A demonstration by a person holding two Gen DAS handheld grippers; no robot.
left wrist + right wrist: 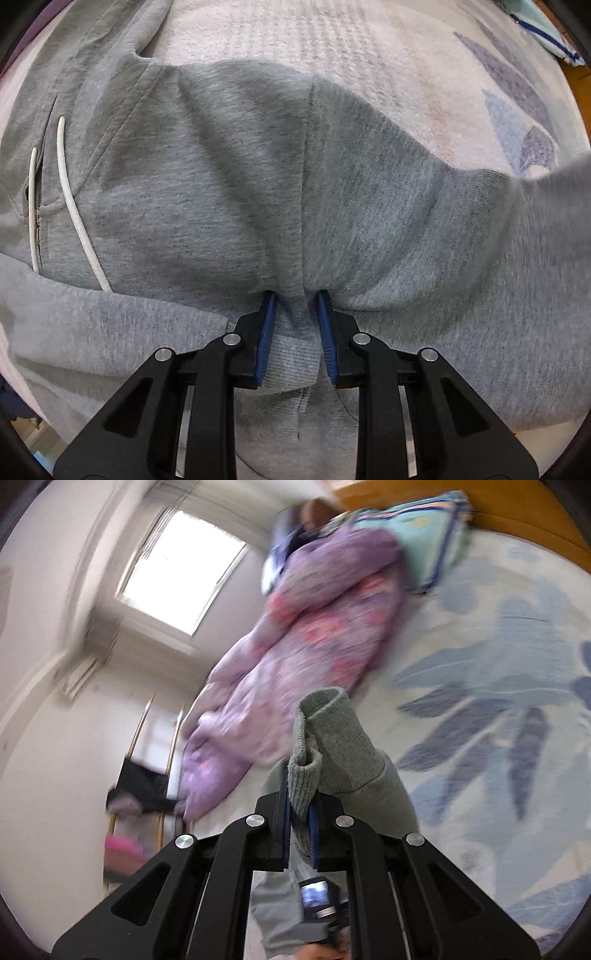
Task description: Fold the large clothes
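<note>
garment: grey hoodie (207, 192), spread on a bed with a pale bedspread (369, 62) that has a blue leaf print; body bunched into soft folds, not flat
drawstrings: two white cords (70, 192) lie on the hoodie's chest, left side of the left wrist view, running roughly side by side
left gripper (295, 332): points down onto the hoodie; blue pads (266, 339) pinch a gathered fold of grey fabric plus a ribbed band (291, 362), cloth pulled into creases that fan out from the pinch
left jaws: partly closed, the cloth filling the gap between them
sleeve: one grey sleeve (535, 221) stretches off to the right of the left view, lifted off the bedspread, blurred
right gripper (298, 825): raised above the bed, jaws pressed nearly together on the ribbed cuff (325, 738) of the sleeve; cuff end sticks up past the fingertips, opening visible
right view: heavy motion blur
bedding: purple floral quilt (295, 657) heaped along the bed's far side, teal folded blanket (424, 542) just beyond it
room: bright window (181, 572) on the white wall, wooden rack (155, 768) with dark cloth on it beside the bed
other: a hand (317, 952) at the bottom edge under the right gripper, mostly hidden
</note>
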